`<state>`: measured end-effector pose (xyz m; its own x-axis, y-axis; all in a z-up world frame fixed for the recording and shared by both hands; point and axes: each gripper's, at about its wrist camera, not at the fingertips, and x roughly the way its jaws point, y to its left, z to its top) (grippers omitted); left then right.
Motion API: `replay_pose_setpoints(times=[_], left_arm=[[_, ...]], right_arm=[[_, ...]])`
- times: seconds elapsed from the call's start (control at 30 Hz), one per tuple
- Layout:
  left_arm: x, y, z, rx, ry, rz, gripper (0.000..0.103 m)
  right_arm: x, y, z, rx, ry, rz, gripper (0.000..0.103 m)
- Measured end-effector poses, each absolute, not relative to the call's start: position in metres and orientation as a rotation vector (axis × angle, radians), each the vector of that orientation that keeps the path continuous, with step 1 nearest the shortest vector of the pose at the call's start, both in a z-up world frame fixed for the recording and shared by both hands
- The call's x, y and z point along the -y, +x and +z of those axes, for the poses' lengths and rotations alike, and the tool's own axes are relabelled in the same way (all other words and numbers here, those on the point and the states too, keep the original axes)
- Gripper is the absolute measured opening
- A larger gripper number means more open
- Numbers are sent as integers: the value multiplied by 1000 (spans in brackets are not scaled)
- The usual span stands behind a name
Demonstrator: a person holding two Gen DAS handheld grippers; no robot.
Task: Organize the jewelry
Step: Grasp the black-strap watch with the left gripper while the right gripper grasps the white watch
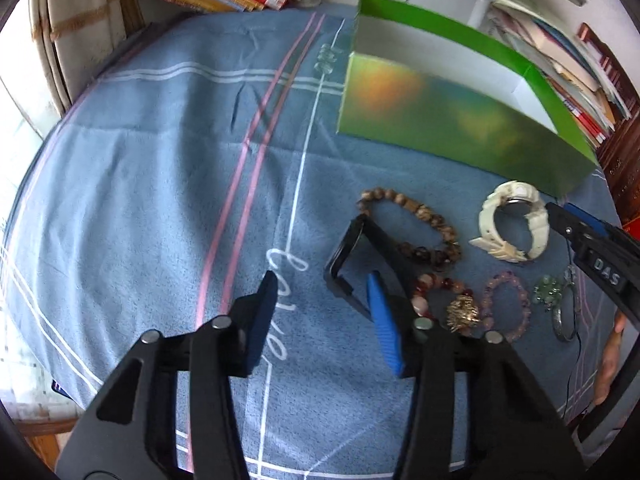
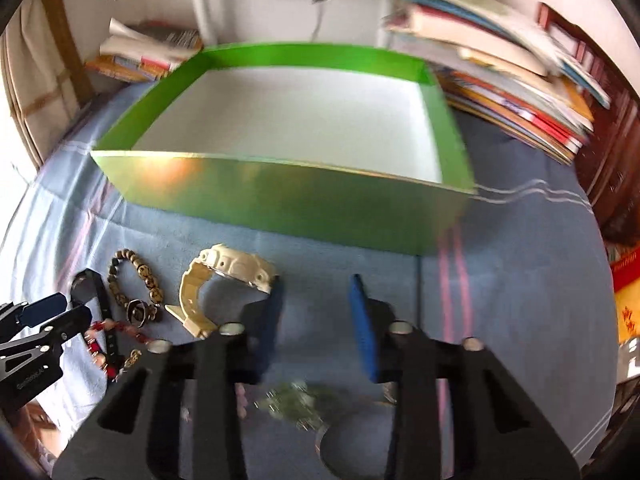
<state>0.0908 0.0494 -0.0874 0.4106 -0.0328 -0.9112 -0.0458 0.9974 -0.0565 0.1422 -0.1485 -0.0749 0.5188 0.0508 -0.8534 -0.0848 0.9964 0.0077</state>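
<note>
Currently the left gripper [image 1: 324, 316] stands with jaws spread wide, nothing between the blue pads, at lower centre of the left wrist view above the blue cloth [image 1: 160, 184]. Its right finger overlaps a black watch [image 1: 352, 256] whose strap lies open on the cloth; I cannot tell whether they touch. Just right of that finger: a red bead bracelet [image 1: 440, 284], a gold ornament [image 1: 462, 312] and a pink bead bracelet [image 1: 508, 304], close-packed at lower right. Above these, a brown bead bracelet [image 1: 408, 228], with the white watch [image 1: 512, 220] to its right. A green bead piece [image 1: 548, 288] and a metal ring [image 1: 564, 320] lie at far right.

The right gripper [image 2: 316, 320] is likewise spread, holding nothing, at lower centre of the right wrist view. Its left finger tip sits just beside the white watch [image 2: 224, 284]; contact not resolvable owing to blur. Below the fingers, blurred, the green bead piece [image 2: 296, 400]. Left of frame: brown bead bracelet [image 2: 136, 280], black watch [image 2: 96, 296], red bead bracelet [image 2: 112, 332].

The green box [image 2: 280, 200], open-topped with white inside, fills mid-frame beyond all jewellery; nothing visible in it. It appears at upper right in the left view [image 1: 460, 120]. Stacked books [image 2: 512, 100] lie behind it at upper right.
</note>
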Motion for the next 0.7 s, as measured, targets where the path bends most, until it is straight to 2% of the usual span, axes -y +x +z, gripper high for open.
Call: replay_pose_setpoints(times=[0.13, 0.2, 0.37, 0.43, 0.5, 0.53, 0.67, 0.7], left_arm=[[-51, 91, -92, -1161, -86, -3, 45], [-51, 89, -94, -1162, -89, -2, 52], [-51, 86, -96, -1149, -82, 1, 59], [-50, 85, -96, -1144, -76, -8, 62], [-49, 84, -97, -1141, -69, -14, 67], [-48, 84, -97, -1141, -71, -21, 69], [-47, 84, -97, -1138, -68, -33, 70], [-47, 84, -97, -1137, -68, -34, 70]], right_arm=[[142, 148, -79, -1023, -53, 96, 26], [142, 151, -79, -1021, -56, 93, 26], [146, 147, -67, -991, -26, 102, 27], [143, 144, -60, -971, -23, 120, 34], [137, 143, -59, -965, -37, 145, 50], [134, 142, -60, -965, -48, 150, 52], [120, 142, -74, -996, -114, 146, 52], [118, 143, -77, -1003, -119, 148, 45]])
